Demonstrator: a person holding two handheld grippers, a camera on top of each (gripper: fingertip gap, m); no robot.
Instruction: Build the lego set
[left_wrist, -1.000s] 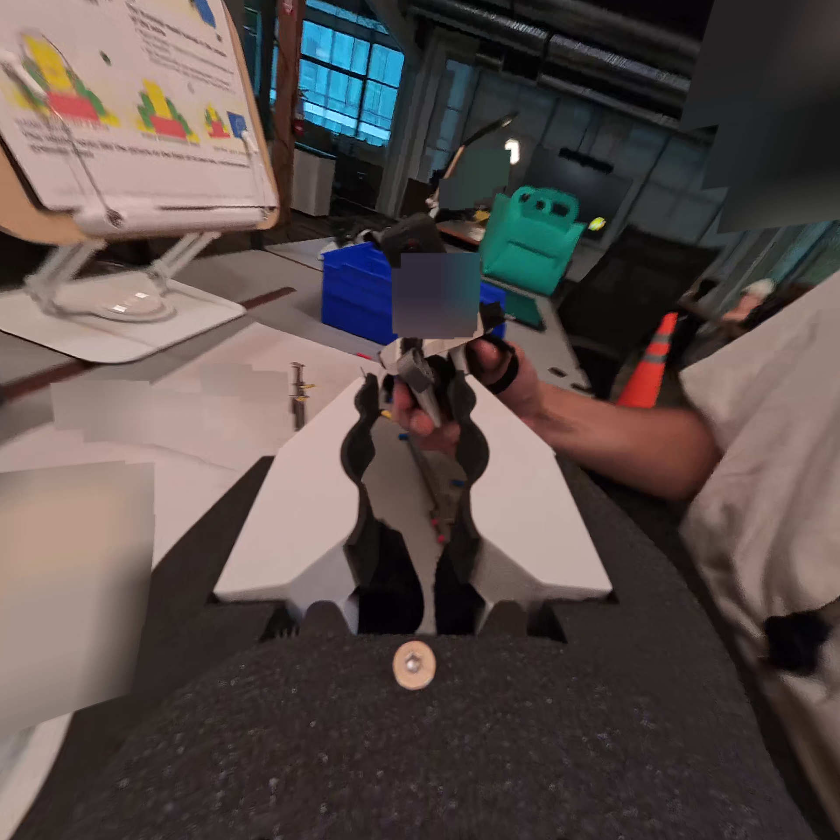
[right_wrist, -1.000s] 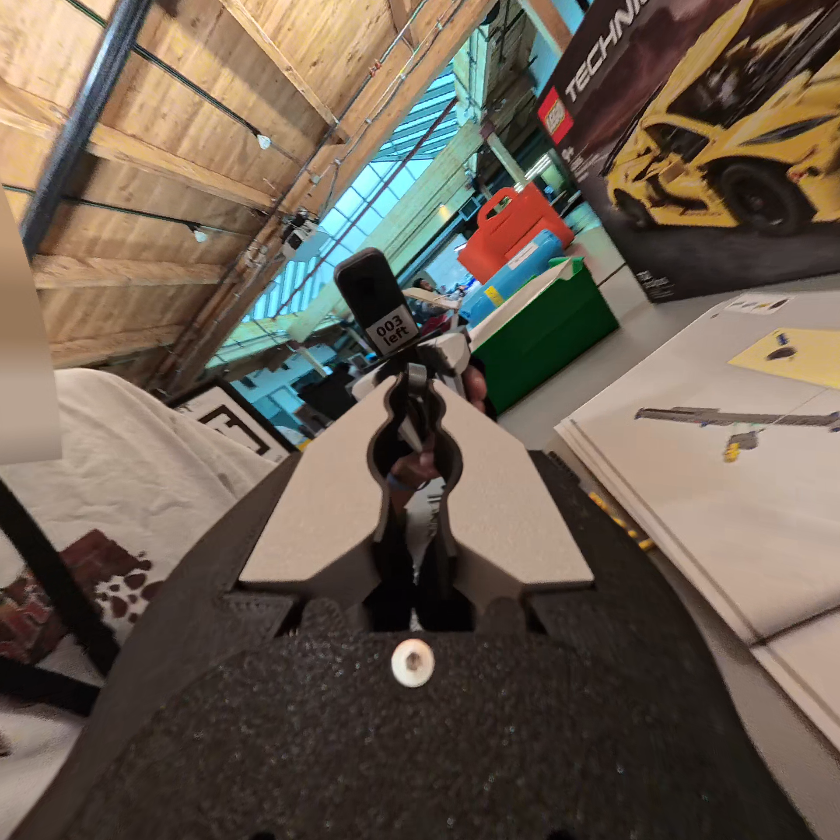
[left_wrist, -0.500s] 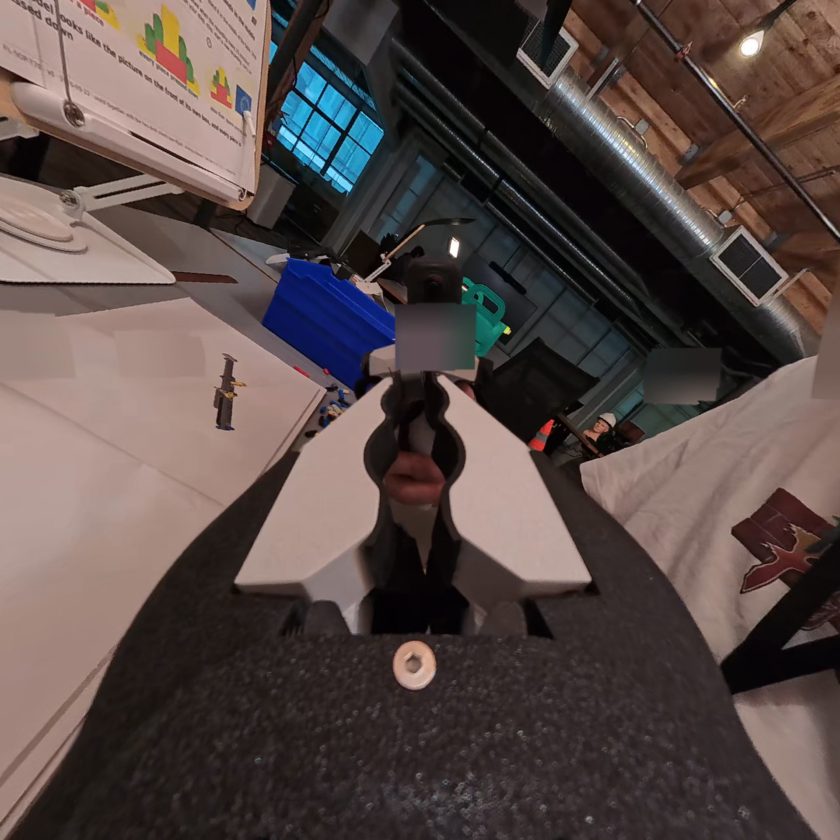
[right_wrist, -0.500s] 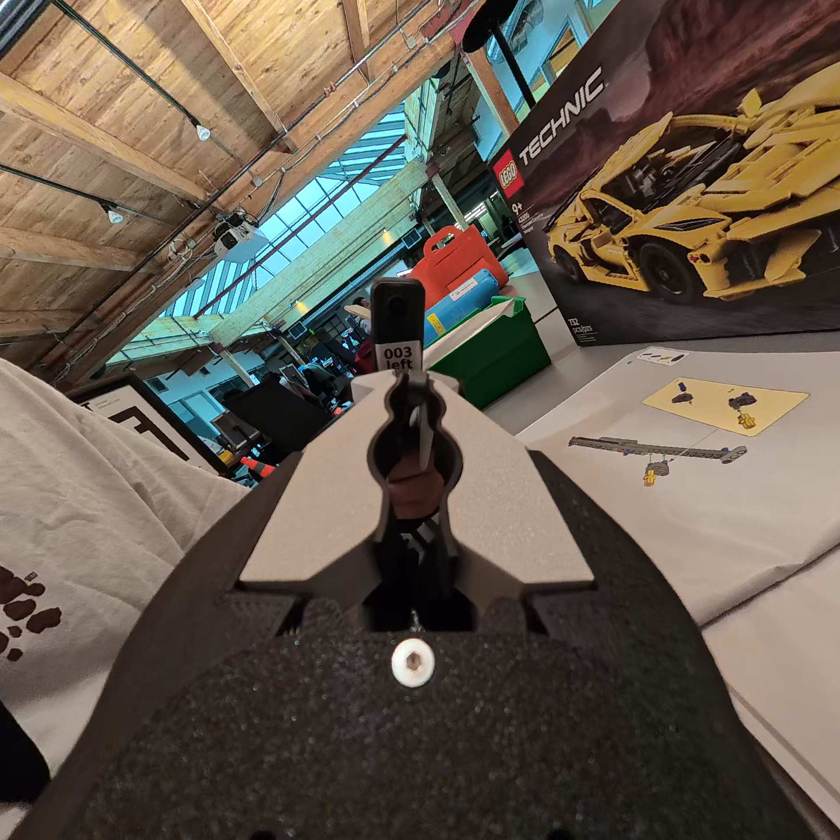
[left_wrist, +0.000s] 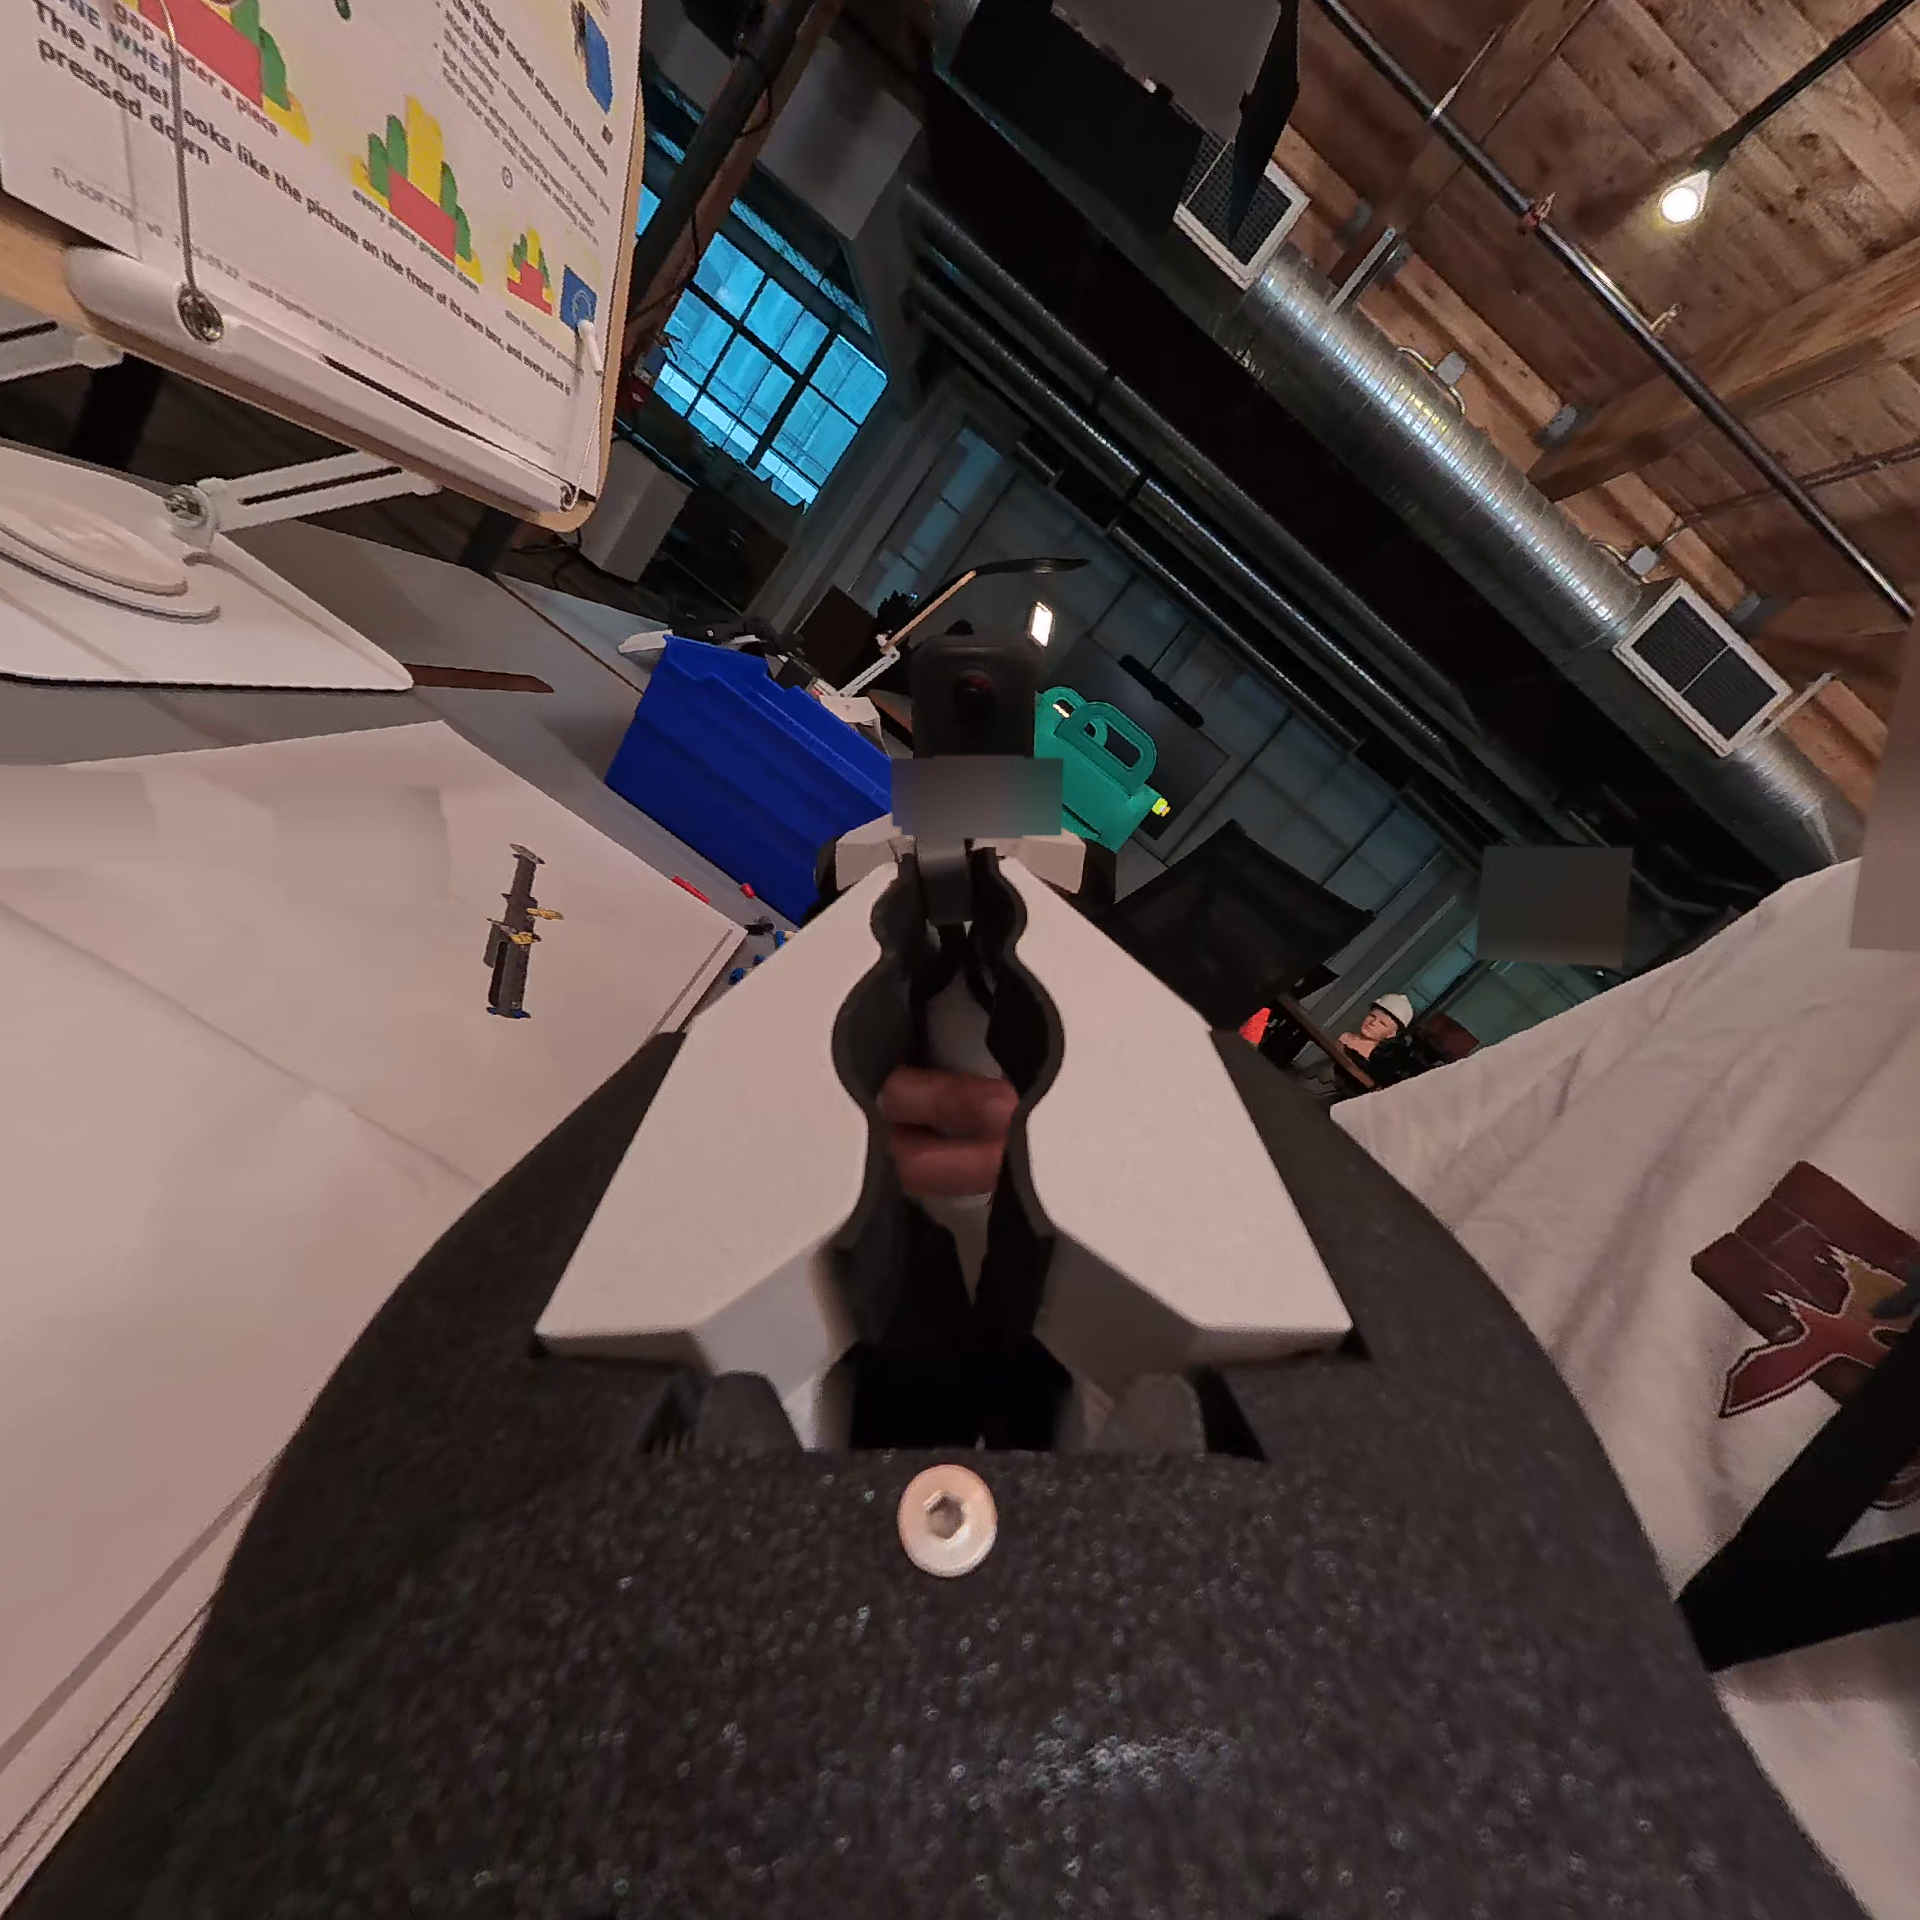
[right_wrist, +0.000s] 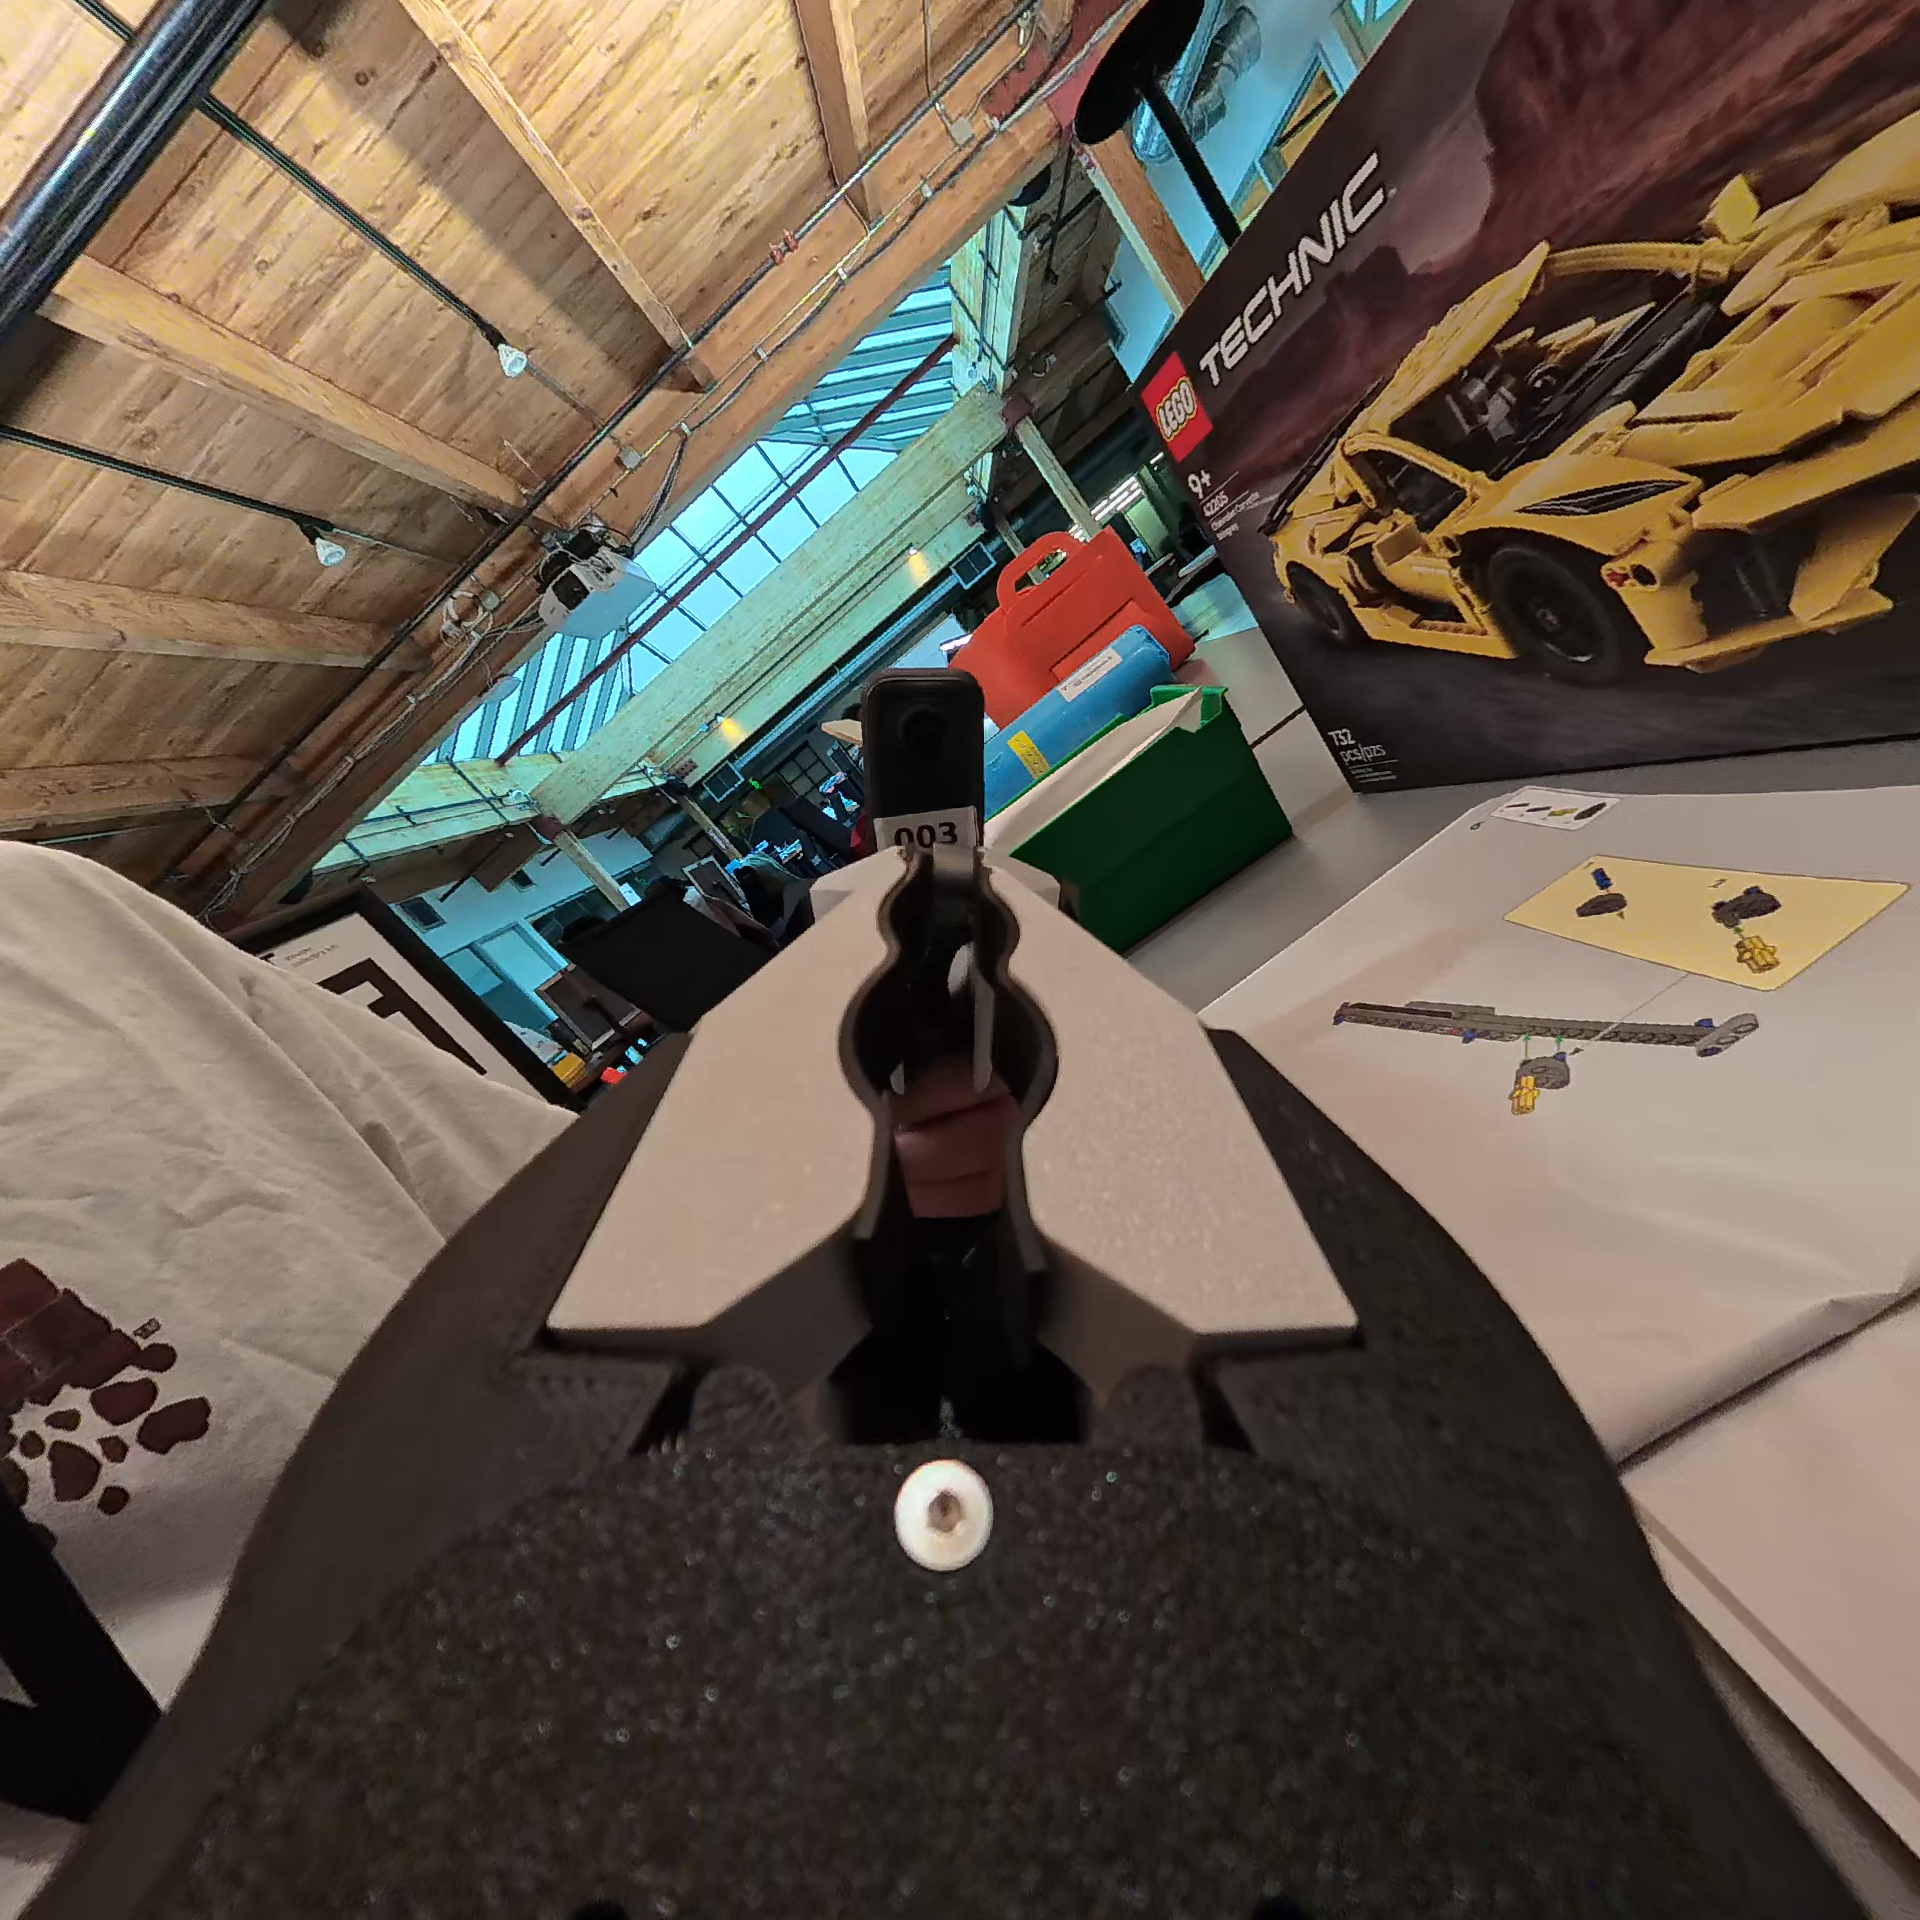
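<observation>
Facing left gripper (left_wrist: 951, 883) and right gripper (right_wrist: 935, 862) tip to tip, jaws narrow; can't tell if a part's pinched. Lego box (right_wrist: 1558, 416) stands behind open booklet (right_wrist: 1507, 1143) on bench (right_wrist: 1330, 831). Likely mid-join; next needs an aligned push.

Daylight through the skylight (right_wrist: 727, 582) and a glaring ceiling lamp (left_wrist: 1681, 197) light both sharp views evenly, with wide-angle bending at the edges.

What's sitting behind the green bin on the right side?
Behind the green plastic bin lies a blue roll, with an orange-red carry case behind that. The bin's contents are hidden under a white sheet; the roll's lower part is covered too.
</observation>
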